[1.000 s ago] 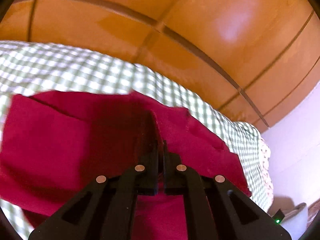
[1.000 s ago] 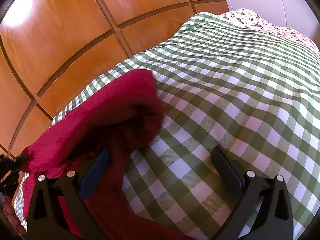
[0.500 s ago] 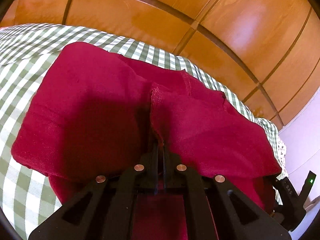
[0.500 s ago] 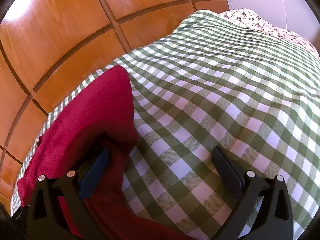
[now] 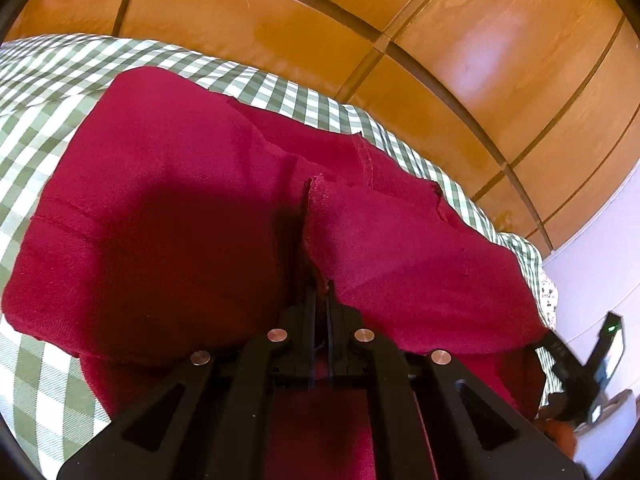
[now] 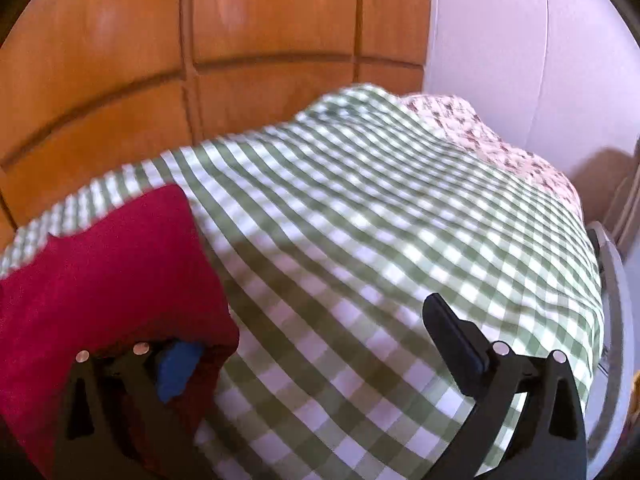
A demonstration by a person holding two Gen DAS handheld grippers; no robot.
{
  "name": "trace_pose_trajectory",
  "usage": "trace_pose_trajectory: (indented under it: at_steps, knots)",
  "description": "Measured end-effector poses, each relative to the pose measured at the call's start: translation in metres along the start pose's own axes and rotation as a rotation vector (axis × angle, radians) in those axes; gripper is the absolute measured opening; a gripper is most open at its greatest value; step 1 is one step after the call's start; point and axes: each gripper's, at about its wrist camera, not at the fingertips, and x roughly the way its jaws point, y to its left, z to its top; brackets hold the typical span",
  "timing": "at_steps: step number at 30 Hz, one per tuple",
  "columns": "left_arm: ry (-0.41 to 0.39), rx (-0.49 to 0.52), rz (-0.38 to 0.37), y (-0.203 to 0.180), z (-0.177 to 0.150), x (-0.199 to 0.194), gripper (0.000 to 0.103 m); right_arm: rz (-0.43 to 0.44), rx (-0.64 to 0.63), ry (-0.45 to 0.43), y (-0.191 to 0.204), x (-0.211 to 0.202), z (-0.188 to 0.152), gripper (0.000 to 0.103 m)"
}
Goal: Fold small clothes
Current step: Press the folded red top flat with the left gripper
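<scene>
Fold in progress: red garment (image 5: 192, 216) laid on checked cloth (image 5: 36, 92), one layer already lapped over another. Left gripper (image 5: 320, 300) clamped on raised edge near garment's middle. Right gripper (image 6: 316, 344) spread wide, nothing held; its left finger seemingly tucked under garment's edge, view blurred. Next, judged: held edge to be set flat and released, fold smoothed.
</scene>
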Motion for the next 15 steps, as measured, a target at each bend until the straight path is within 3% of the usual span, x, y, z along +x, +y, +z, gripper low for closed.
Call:
trace_pose_trajectory:
  at_steps: [3,10,13,15]
  knots:
    - [0.000,-0.007,-0.008,0.002,0.000,0.000,0.003,-0.015,-0.059,0.107,0.010,0.021,0.001,0.101]
    - [0.001,-0.021,-0.024,0.004,0.001,0.001,0.003,0.103,-0.009,0.143,-0.013,0.009,-0.002,0.101]
    - [0.000,-0.025,-0.027,0.005,0.001,0.001,0.003,0.145,-0.002,0.126,-0.019,-0.018,-0.014,0.101]
    - [-0.002,-0.028,-0.029,0.006,0.001,0.001,0.003,0.191,0.001,0.060,-0.019,-0.042,-0.026,0.101]
